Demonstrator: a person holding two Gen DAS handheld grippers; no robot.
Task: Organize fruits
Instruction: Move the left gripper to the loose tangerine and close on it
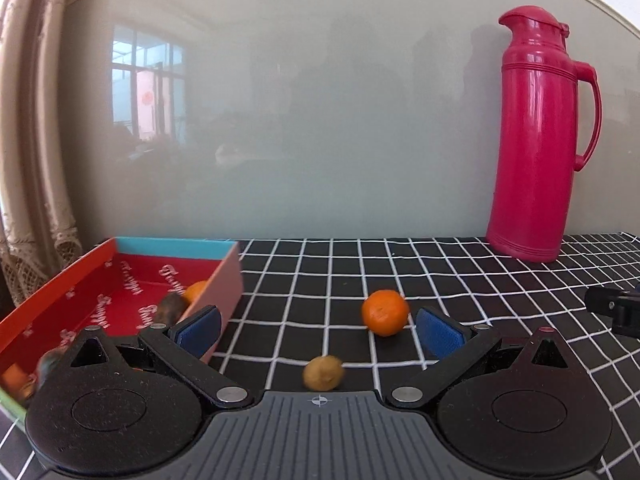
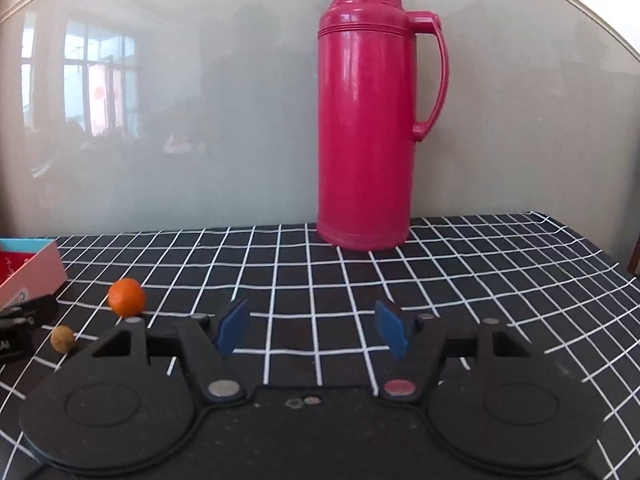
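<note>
Left tool (image 1: pixel 318 330), lower centre of its wrist view: blue pads (image 1: pixel 199 330) spread wide apart, nothing clamped. A small brown-yellow fruit (image 1: pixel 323 373) lies on the checked cloth (image 1: pixel 500 280) between the pads, close to the tool body, touching neither. Just beyond, toward the right pad, an orange (image 1: pixel 385 312) sits on the cloth, apart from the pad. At lower left the red-lined box (image 1: pixel 52 296) stands on the bench with its pink side wall just behind the left pad; inside it, an orange fruit (image 1: pixel 197 291) and a dark brown one (image 1: pixel 172 307) lie against that wall, with more fruit blurred at the near corner. Right tool (image 2: pixel 313 330), lower centre of its own view: pads apart, only bare cloth between them. In that view the orange and the small fruit appear at lower left, near the tip of the left tool and the box corner. Farther back, a crimson thermos jug (image 1: pixel 536 140) stands upright on the cloth against a pale glossy wall panel (image 1: pixel 300 120). A lace curtain (image 1: pixel 36 160) hangs at the far left edge.
</note>
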